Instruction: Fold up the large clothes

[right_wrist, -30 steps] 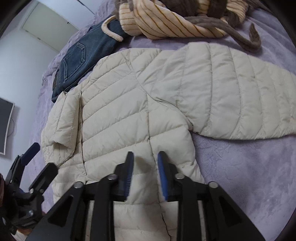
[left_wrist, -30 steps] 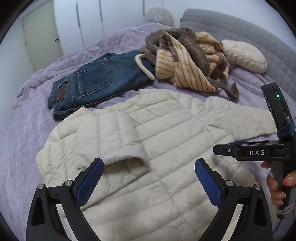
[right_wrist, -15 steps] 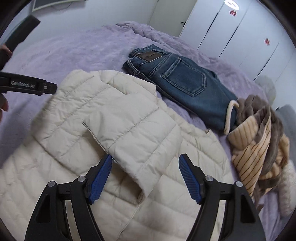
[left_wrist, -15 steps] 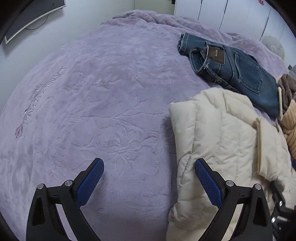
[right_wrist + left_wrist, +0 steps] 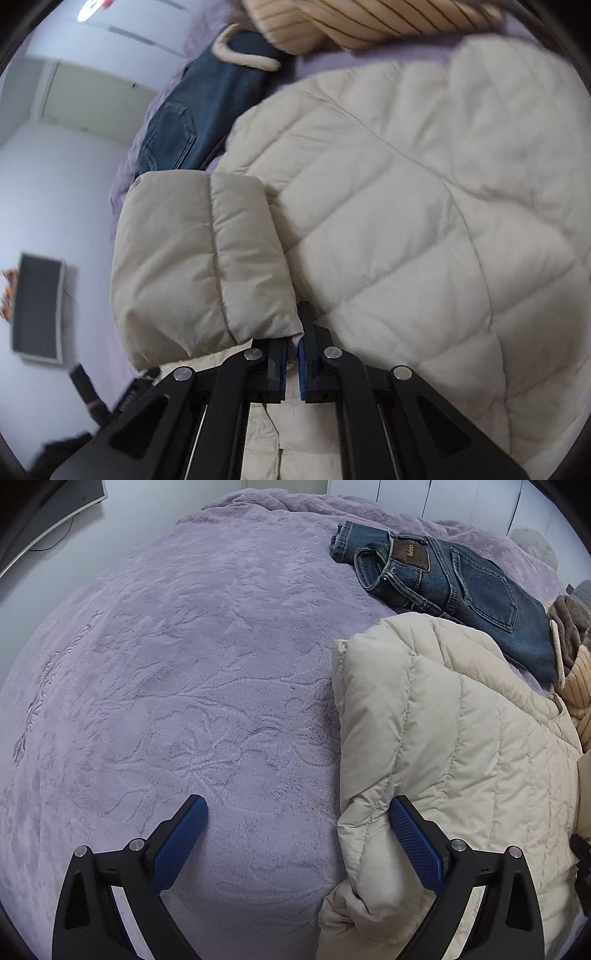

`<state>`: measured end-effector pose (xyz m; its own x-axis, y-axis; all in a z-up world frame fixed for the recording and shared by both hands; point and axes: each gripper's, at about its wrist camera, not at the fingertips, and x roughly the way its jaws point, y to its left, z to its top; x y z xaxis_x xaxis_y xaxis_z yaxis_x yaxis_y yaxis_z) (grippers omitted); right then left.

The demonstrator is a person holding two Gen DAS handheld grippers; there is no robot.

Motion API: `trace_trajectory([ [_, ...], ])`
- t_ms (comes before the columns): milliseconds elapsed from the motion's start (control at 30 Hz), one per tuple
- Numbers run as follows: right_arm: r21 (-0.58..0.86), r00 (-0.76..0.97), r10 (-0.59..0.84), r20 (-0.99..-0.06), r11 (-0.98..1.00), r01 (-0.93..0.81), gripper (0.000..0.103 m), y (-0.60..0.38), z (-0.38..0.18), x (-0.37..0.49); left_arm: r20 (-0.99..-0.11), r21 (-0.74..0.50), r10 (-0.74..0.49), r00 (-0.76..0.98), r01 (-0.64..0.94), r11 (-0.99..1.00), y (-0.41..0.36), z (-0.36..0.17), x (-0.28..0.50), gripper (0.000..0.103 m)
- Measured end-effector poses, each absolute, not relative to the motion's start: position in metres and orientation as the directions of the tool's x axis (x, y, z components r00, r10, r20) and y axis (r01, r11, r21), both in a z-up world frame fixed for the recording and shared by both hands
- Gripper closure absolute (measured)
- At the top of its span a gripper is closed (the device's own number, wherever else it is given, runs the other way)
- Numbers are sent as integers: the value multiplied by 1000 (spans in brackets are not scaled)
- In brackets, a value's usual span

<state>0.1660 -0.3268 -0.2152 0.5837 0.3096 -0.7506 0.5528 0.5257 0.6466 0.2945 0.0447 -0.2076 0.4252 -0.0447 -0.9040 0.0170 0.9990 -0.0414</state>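
Left wrist view shows your left gripper point(image 5: 297, 834) spread wide and gripping nothing, its left blue pad over the bare purple bedspread point(image 5: 184, 686) and its right pad just at the folded edge of the cream quilted puffer jacket point(image 5: 454, 746). That jacket lies on the bed at the right of this view. Beyond it sit the folded blue jeans point(image 5: 458, 579), well apart from your fingers, and a tan striped garment point(image 5: 581, 686) peeks in at the far right edge.

On the right wrist view, your right gripper point(image 5: 292, 354) is clenched on a fold of the puffer jacket, the blue pads pressed nearly together with a sliver of fabric between them. A padded section, probably a sleeve or cuff though the blur makes that hard to confirm, stands up from the pinch at left, above the rest of the jacket. Jeans and the striped garment sit at the top.
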Motion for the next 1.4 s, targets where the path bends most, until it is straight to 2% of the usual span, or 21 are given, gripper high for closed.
trace_trajectory([
  [67,687,605,333,-724,435,582,95,-334,-225,158,-905,-38,-44,424,23,999,42,-208,296,4],
  [133,675,609,302,-734,430,600,94,-337,-219,152,-906,-39,-49,421,31,999,40,-208,295,4],
  [200,620,603,210,-770,470,628,89,-340,-204,144,-906,-25,-35,422,29,999,39,-209,296,4],
  [300,556,599,93,-795,505,660,86,-351,-183,133,-910,-28,-32,413,15,999,42,-213,299,4],
  [533,472,582,26,-813,613,633,86,-359,-167,143,-913,-16,-18,407,6,1000,46,-216,302,4],
  [700,364,623,-112,-774,726,583,86,-338,-139,138,-914,-8,-17,404,26,1000,45,-217,303,4],
  [833,319,578,-50,-815,794,518,86,-329,-149,166,-915,-6,-15,403,25,1000,44,-216,305,4],
  [1000,318,457,19,-889,743,588,87,-340,-194,167,-916,-9,-21,401,33,999,44,-215,304,4],
  [1200,332,458,40,-888,745,579,86,-340,-195,169,-917,5,-2,399,16,1000,45,-208,303,4],
  [1400,440,548,84,-832,702,560,86,-354,-168,146,-894,-7,-25,447,42,999,39,-165,290,4],
])
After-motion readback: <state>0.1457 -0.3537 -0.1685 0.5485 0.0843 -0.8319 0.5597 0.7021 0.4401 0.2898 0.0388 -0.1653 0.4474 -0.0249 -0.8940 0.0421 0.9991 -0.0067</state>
